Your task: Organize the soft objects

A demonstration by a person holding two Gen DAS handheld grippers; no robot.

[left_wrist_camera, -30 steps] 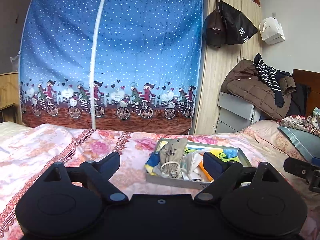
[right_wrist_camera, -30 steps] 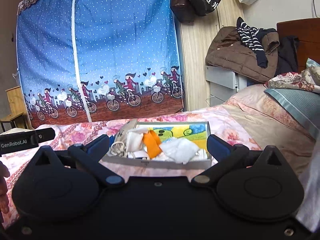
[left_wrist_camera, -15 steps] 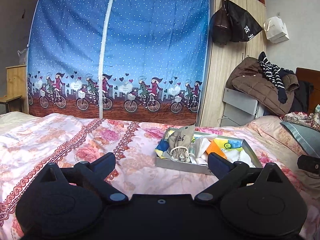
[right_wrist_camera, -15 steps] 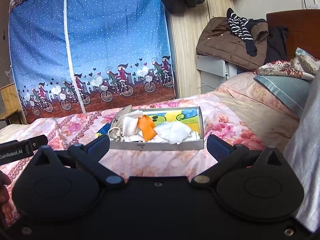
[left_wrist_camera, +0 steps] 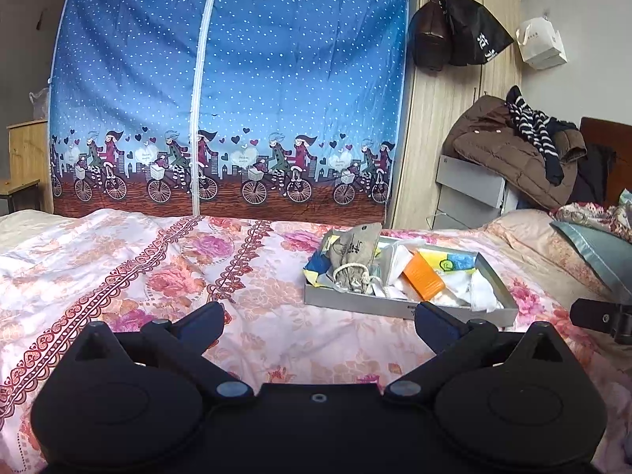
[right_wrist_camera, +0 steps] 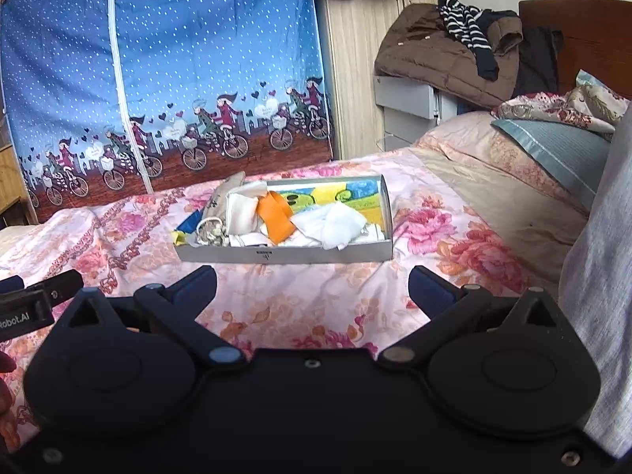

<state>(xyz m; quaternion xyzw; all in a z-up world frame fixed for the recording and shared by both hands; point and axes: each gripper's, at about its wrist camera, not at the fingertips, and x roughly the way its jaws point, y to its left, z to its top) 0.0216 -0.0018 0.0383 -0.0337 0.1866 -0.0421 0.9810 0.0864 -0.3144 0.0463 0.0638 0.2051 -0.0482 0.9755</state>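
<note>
A bedroom, with a bed (left_wrist_camera: pixel 118 276) under a pink flowery cover and a big blue cloth wardrobe (left_wrist_camera: pixel 237 79) with bike pictures behind it. On the cover, a flat grey box (left_wrist_camera: pixel 395 308) full of soft things: a tan pouch (left_wrist_camera: pixel 355 252) with a string at the left end, an orange cloth (left_wrist_camera: pixel 424 276) in the middle, white cloths (right_wrist_camera: pixel 335 225) beside that. All heaped and mixed up, nothing sorted yet by the look of it.

Left gripper (left_wrist_camera: pixel 318 318) low over the cover, jaws spread wide and just now opening wider, with nothing between them but bed cover. Right gripper (right_wrist_camera: pixel 312 281) the same way: jaws wide apart, empty, touching nothing.

From the left gripper, box ahead and off to the right, lying slanted, near corner close to the right-hand jaw. From the right gripper, box straight ahead, long side running left to right across the view, front wall facing the jaws.

Pouch lying front to back along the box's left end, so on the left gripper's side. Orange cloth and white cloths more in line with the right gripper. Probably an easier reach for the right hand to the middle pile, and for the left hand to the pouch. Both grippers apart from the box, with bare cover in between
</note>
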